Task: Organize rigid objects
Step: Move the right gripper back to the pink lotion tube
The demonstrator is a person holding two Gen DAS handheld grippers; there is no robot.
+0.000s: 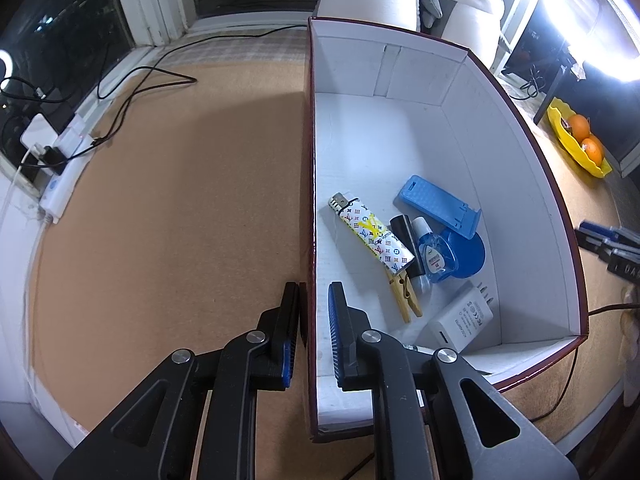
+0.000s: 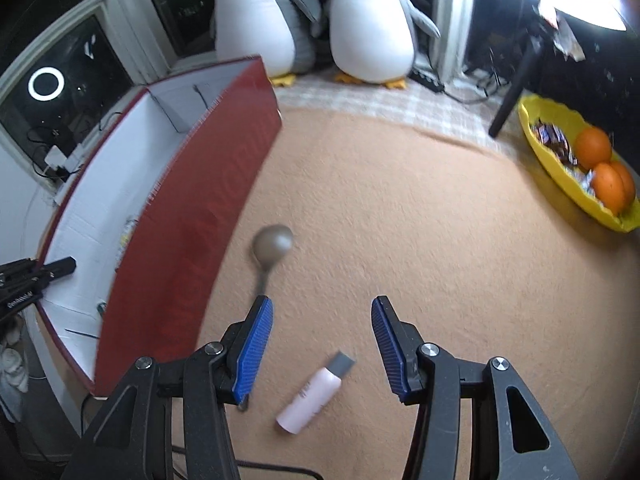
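Observation:
A red box with a white inside (image 1: 420, 76) stands on the tan carpet. It holds a patterned lighter (image 1: 370, 236), a blue phone stand (image 1: 440, 204), a small blue bottle (image 1: 434, 254), a wooden clothespin (image 1: 408, 296) and a white charger (image 1: 460, 320). My left gripper (image 1: 314, 320) straddles the box's left wall, one finger on each side, shut on it. In the right wrist view my right gripper (image 2: 322, 320) hangs open over the carpet beside the box (image 2: 192, 220). A pink tube with a grey cap (image 2: 312, 396) lies below its fingers. A metal spoon (image 2: 273, 244) lies by the left finger.
A yellow bowl (image 2: 532, 120) with oranges and sweets sits at the right. Two plush penguins (image 2: 372, 28) stand at the back. Cables and a power strip (image 1: 64, 168) run along the left edge by the window. Open carpet lies between the box and the bowl.

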